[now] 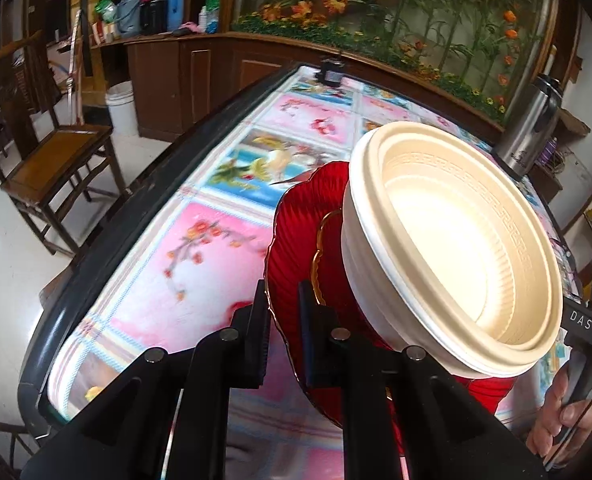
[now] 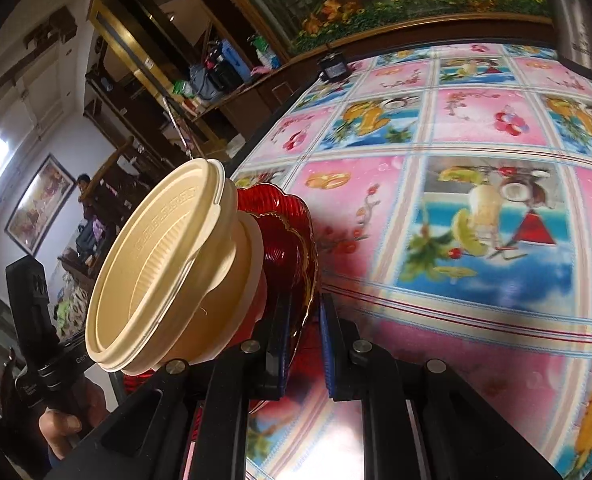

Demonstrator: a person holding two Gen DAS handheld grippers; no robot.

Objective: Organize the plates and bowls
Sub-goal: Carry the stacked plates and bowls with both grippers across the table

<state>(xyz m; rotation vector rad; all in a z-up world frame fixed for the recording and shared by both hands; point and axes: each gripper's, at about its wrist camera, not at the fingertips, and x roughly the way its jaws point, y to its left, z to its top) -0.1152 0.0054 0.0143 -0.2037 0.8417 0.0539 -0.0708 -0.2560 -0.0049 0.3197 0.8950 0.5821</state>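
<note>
Table (image 1: 200, 248), covered in a glossy pink-and-blue fruit-and-blossom cloth, is filling the middle of the left wrist view and most of the right half of the right wrist view. No other dishes are showing on the visible stretch of it.

Red plate (image 1: 296, 248), scalloped and ribbed with a gold inner line, is sitting at centre of the left wrist view, lifted off the cloth and tilted toward the camera. In the right wrist view it is appearing edge-on at centre.

Cream bowls (image 1: 456, 240), at least two nested, are riding on the plate, occupying centre-right of the left wrist view and centre-left of the right wrist view, tipped along with it.

Left gripper (image 1: 282, 320), bottom centre of its frame, is pinching the plate's near rim, jaws clenched on it. Right gripper (image 2: 302, 336), bottom centre of its frame, is clamping the opposite rim the same way, blue pads tight on the red edge.

A hand (image 1: 564, 412) is gripping the other gripper's handle at lower right of the left wrist view.

Progress, as a judgement: the stacking part is looking done, bowls nested and seated on the plate. What is remaining is carrying the whole stack to its resting place and setting it down level; the destination is not showing. The tilt is making a bowl slide the likely risk.
</note>
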